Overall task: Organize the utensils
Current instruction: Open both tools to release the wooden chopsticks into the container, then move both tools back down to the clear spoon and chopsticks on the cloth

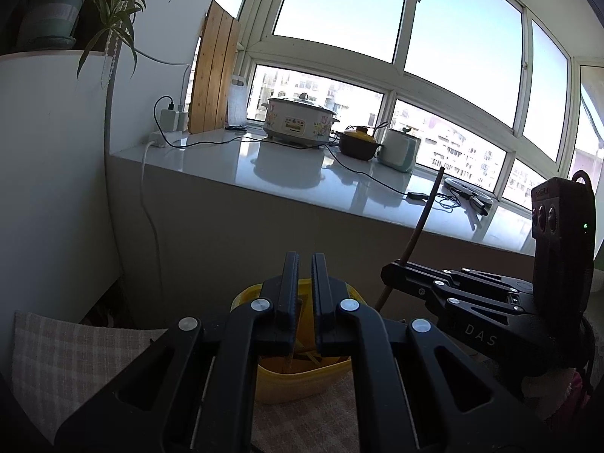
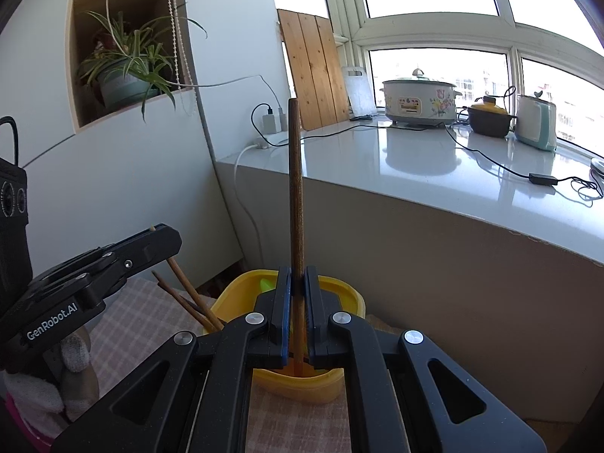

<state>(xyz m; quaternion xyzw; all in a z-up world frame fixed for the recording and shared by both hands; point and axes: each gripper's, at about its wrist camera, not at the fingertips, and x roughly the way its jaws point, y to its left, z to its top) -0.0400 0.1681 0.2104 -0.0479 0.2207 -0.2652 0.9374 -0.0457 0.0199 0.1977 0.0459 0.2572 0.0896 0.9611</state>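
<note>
A yellow plastic holder (image 2: pixel 332 381) stands on a checked cloth; it also shows in the left wrist view (image 1: pixel 302 381) under my left gripper. My right gripper (image 2: pixel 297 283) is shut on a dark wooden chopstick (image 2: pixel 295 196), held upright with its lower end inside the holder. In the left wrist view the right gripper (image 1: pixel 392 270) holds that chopstick (image 1: pixel 424 222) at the right. My left gripper (image 1: pixel 305 264) hovers over the holder with its jaws nearly closed and nothing visible between them. In the right wrist view the left gripper (image 2: pixel 166 238) is above several chopsticks (image 2: pixel 188 298) leaning in the holder.
A white counter (image 2: pixel 434 173) runs under the window with an electric cooker (image 2: pixel 419 102), a brown pot (image 2: pixel 490 119), a kettle (image 2: pixel 536 126) and cables. A wooden board (image 2: pixel 313 71) leans at the corner. A potted plant (image 2: pixel 124 75) sits on a shelf. Checked cloth (image 1: pixel 68 358) covers the table.
</note>
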